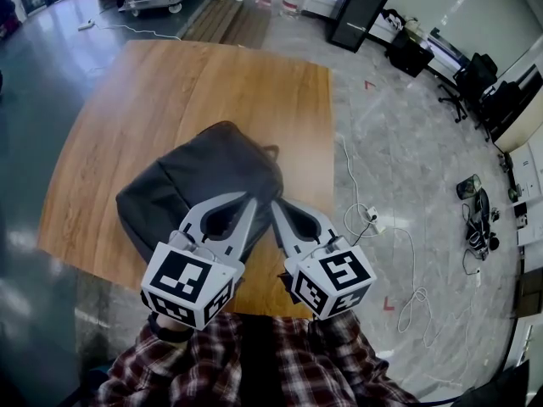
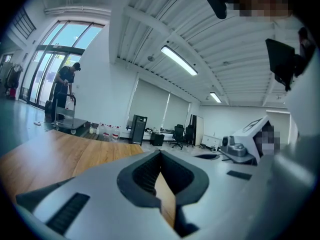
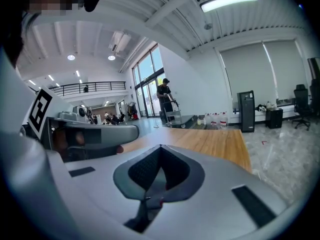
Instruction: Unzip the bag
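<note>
Hovering over the bag (image 1: 204, 176) at the desk's (image 1: 187, 83) 6 o'clock edge, the left tool (image 1: 251, 199) and right tool (image 1: 276, 203) are closed tip to tip, apparently empty. With no zipper pull in sight, a blind pinch could snag fabric or drag the bag off.

The head view looks steeply down onto the counter (image 1: 195, 83), while both gripper views skim low and close across the counter, toward its far end.

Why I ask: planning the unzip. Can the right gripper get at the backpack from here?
Probably yes: the right gripper hangs by the dark grey backpack's right edge on the wooden table, with nothing between them. Its jaws are together, so they would have to open first.
</note>
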Demonstrator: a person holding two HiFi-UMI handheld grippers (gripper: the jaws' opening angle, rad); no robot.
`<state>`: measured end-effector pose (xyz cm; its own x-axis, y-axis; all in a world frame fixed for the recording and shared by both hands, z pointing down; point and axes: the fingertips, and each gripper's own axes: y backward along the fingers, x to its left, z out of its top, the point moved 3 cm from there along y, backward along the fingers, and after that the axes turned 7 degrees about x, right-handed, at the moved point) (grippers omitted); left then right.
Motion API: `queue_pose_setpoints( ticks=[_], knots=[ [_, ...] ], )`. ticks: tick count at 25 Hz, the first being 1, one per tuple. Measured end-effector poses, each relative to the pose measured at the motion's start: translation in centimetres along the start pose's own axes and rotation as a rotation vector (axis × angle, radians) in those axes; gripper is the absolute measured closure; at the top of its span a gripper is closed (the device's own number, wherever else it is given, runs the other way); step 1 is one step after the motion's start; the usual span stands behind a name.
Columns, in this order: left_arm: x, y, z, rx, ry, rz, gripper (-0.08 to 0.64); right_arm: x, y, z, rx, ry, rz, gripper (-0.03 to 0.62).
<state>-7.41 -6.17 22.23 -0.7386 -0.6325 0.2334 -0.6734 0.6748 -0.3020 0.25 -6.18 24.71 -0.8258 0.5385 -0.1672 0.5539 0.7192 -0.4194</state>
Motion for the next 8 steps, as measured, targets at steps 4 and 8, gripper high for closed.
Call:
queue_pose_setpoints(
  ticks=[4,8],
  knots=[
    [-0.06,0.23,-0.07,0.002,0.008,0.002,0.551,0.22,-0.15,-0.38,0.015,-0.006,0.012,0.581],
    [0.01,0.34,-0.3,0.001,0.02,0.015,0.551,0.34,-0.26,-0.56,0.019,-0.005,0.03,0.581]
  ],
)
